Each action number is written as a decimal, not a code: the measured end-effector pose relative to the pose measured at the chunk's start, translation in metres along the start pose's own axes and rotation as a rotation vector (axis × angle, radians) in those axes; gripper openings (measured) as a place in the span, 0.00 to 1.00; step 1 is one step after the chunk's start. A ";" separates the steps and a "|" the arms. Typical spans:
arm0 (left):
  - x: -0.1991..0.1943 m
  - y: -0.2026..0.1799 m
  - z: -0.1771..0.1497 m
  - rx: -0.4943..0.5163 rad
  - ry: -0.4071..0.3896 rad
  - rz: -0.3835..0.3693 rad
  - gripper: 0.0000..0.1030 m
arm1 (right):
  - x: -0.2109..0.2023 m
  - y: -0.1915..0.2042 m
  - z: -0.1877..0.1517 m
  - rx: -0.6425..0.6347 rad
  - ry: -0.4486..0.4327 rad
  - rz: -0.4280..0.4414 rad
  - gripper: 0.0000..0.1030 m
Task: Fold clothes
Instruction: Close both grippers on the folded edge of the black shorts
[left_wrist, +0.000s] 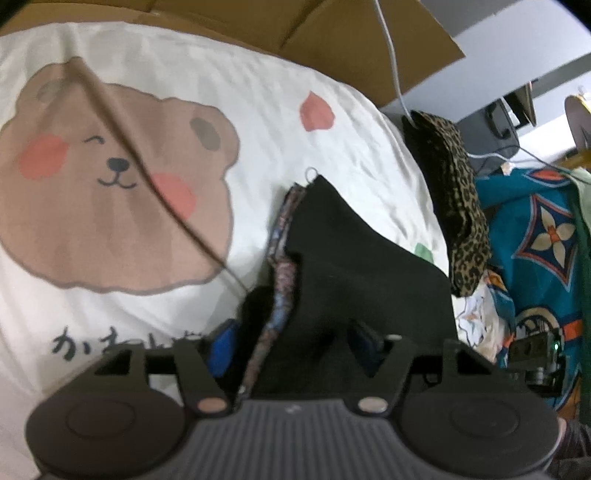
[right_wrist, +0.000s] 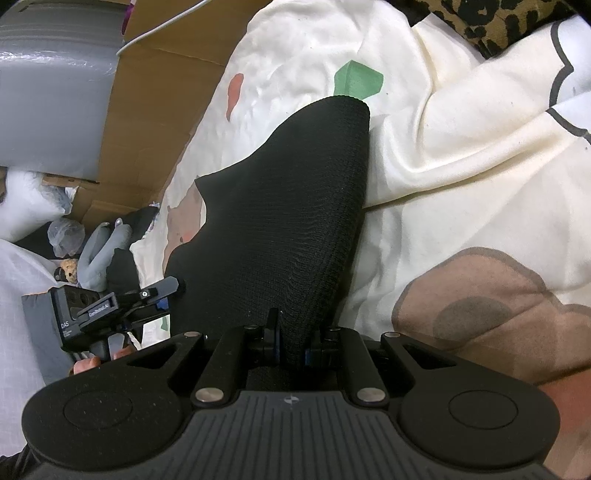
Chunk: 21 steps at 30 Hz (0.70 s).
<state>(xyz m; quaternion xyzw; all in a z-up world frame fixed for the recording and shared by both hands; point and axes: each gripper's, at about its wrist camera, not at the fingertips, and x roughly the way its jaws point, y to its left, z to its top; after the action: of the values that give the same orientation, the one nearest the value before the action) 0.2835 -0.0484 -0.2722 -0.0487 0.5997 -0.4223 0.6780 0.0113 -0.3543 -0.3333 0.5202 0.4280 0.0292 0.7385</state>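
Note:
A black knit garment (left_wrist: 354, 254) with a patterned purple-blue lining edge (left_wrist: 280, 280) is held over a white bedspread with a brown bear print (left_wrist: 110, 184). My left gripper (left_wrist: 295, 343) has its blue-padded fingers closed on the garment's near edge. In the right wrist view the same black garment (right_wrist: 288, 206) runs up from my right gripper (right_wrist: 291, 347), which is shut on its other end. The left gripper (right_wrist: 110, 306) shows at the left of that view, beside the garment.
A folded leopard-print cloth (left_wrist: 458, 192) lies at the bed's right edge, next to a teal patterned fabric (left_wrist: 535, 236). Cardboard boxes (left_wrist: 332, 33) stand behind the bed. A white cable (left_wrist: 391, 59) hangs down. Bags and a grey soft toy (right_wrist: 96, 251) lie beside the bed.

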 end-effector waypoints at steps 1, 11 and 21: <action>0.003 -0.001 0.000 0.005 0.006 -0.001 0.69 | 0.000 0.000 0.000 0.002 -0.001 0.003 0.10; 0.017 -0.003 -0.002 0.039 0.036 -0.022 0.58 | 0.000 -0.003 0.000 0.005 -0.001 0.010 0.10; 0.011 -0.011 0.002 0.070 0.036 0.005 0.58 | -0.009 0.008 -0.001 -0.033 -0.032 0.031 0.10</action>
<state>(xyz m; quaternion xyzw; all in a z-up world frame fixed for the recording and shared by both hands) 0.2785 -0.0632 -0.2744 -0.0159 0.5969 -0.4421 0.6693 0.0080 -0.3541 -0.3218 0.5150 0.4074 0.0394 0.7532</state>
